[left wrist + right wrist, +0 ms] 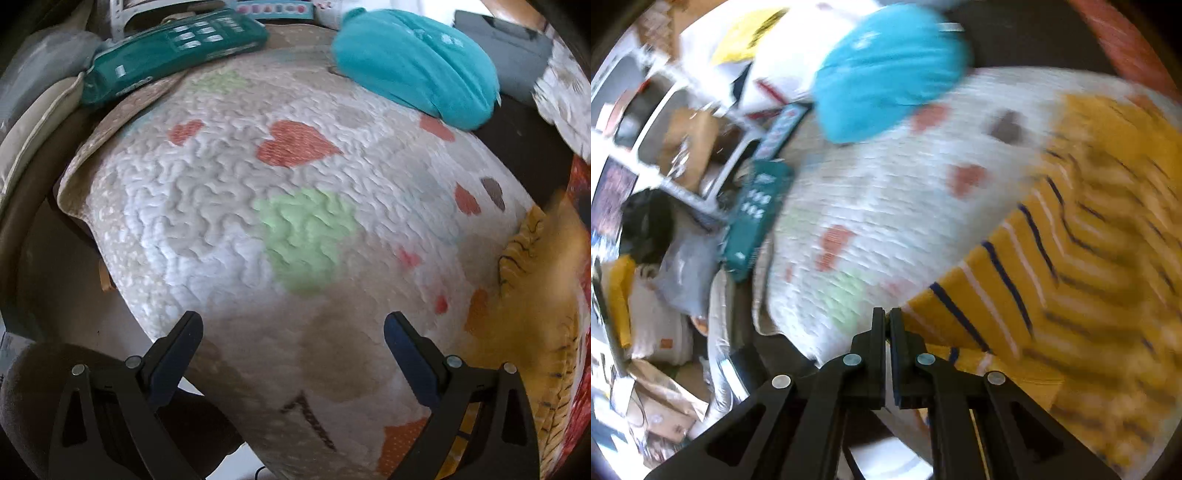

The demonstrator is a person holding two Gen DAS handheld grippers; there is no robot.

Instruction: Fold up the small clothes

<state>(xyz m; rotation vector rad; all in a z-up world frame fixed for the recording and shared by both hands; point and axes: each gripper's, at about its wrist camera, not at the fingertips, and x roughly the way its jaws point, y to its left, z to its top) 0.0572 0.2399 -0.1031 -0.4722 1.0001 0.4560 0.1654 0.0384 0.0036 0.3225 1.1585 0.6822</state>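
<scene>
A white quilted mat (229, 206) printed with red, green and beige hearts is spread over the work surface. Near its far right corner a folded turquoise garment (417, 62) is laid on it. Along the far left edge a dark teal packet (173, 48) is set, partly on the mat. At the right edge a yellow garment (1089, 240) with dark and white stripes is spread, overlapping the mat.

I see soft daylight, bright and even. Both fisheye views bow at dark rims; my right view smears heavily, the left only at its right edge.
</scene>
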